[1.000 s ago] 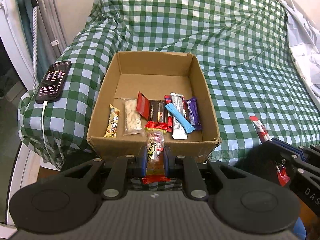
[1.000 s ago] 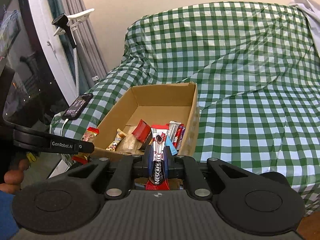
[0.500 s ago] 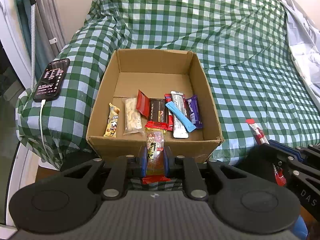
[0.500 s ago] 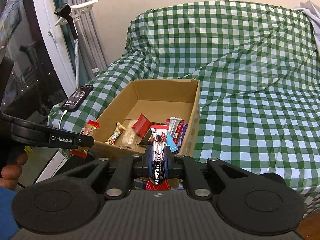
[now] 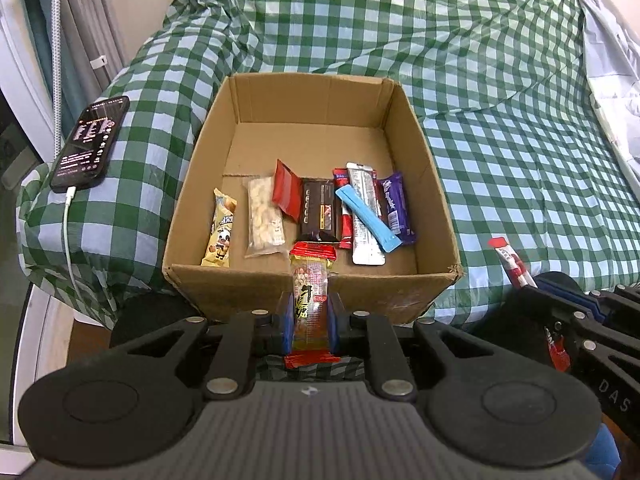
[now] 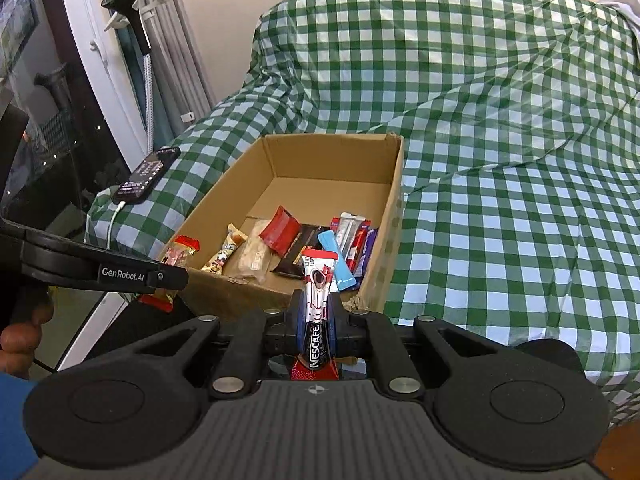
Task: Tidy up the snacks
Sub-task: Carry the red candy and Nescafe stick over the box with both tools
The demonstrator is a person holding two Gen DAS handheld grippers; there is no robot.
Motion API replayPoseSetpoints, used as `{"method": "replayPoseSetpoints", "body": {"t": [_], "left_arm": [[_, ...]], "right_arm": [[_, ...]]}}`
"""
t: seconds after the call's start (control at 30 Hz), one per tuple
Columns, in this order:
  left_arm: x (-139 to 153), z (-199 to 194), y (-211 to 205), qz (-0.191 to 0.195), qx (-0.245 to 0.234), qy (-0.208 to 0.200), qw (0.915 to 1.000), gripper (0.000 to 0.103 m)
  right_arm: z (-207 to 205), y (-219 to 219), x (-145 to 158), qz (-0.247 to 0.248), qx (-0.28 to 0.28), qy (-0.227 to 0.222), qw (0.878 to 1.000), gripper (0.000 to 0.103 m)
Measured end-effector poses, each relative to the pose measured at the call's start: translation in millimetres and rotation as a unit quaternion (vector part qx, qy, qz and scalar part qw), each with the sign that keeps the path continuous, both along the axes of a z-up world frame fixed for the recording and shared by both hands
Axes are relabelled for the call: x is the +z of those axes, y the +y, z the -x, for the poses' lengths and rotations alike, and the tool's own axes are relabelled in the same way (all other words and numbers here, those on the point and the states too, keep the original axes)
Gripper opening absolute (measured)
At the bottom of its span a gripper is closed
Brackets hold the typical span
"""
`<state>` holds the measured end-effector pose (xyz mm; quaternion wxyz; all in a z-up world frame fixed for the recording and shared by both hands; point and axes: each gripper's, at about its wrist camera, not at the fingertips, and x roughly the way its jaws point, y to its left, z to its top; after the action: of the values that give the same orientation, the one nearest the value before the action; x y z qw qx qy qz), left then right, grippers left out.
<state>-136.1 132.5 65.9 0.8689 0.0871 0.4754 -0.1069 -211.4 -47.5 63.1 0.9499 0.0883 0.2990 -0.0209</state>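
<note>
An open cardboard box (image 5: 434, 184) (image 6: 224, 196) sits on a green checked cloth and holds several wrapped snacks. My left gripper (image 5: 310, 312) is shut on a red-ended peanut snack bar (image 5: 311, 280), held upright just in front of the box's near wall. My right gripper (image 6: 318, 316) is shut on a red and white Nescafe stick (image 6: 318, 300), near the box's front right corner. In the right wrist view the left gripper (image 6: 168, 276) and its snack bar (image 6: 180, 254) show at the left. In the left wrist view the coffee stick (image 5: 510, 262) pokes up at the right.
A black phone (image 5: 90, 142) (image 6: 146, 176) on a white charging cable lies on the cloth left of the box. A hand (image 6: 20, 336) holds the left gripper's handle. Curtains and a white frame stand at the far left. White fabric (image 5: 612, 80) lies at the right.
Both grippers have moved a little closer to the box and lower, still holding their snacks. The box looks slightly larger in both views.
</note>
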Motion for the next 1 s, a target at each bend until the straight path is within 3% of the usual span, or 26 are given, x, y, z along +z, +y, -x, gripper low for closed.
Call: {"method": "replayPoseSetpoints", "body": {"t": [0.5, 1.0], "left_arm": [[-16.0, -41.9, 0.7, -0.008, 0.011, 0.031, 0.9994, 0.018], [-23.0, -121.3, -0.1, -0.016, 0.022, 0.043, 0.9987, 0.018]], "right_arm": [[-46.1, -7.2, -7.6, -0.004, 0.002, 0.028, 1.0, 0.012], [-128.1, -13.9, -5.3, -0.019, 0.017, 0.03, 0.999, 0.012]]}}
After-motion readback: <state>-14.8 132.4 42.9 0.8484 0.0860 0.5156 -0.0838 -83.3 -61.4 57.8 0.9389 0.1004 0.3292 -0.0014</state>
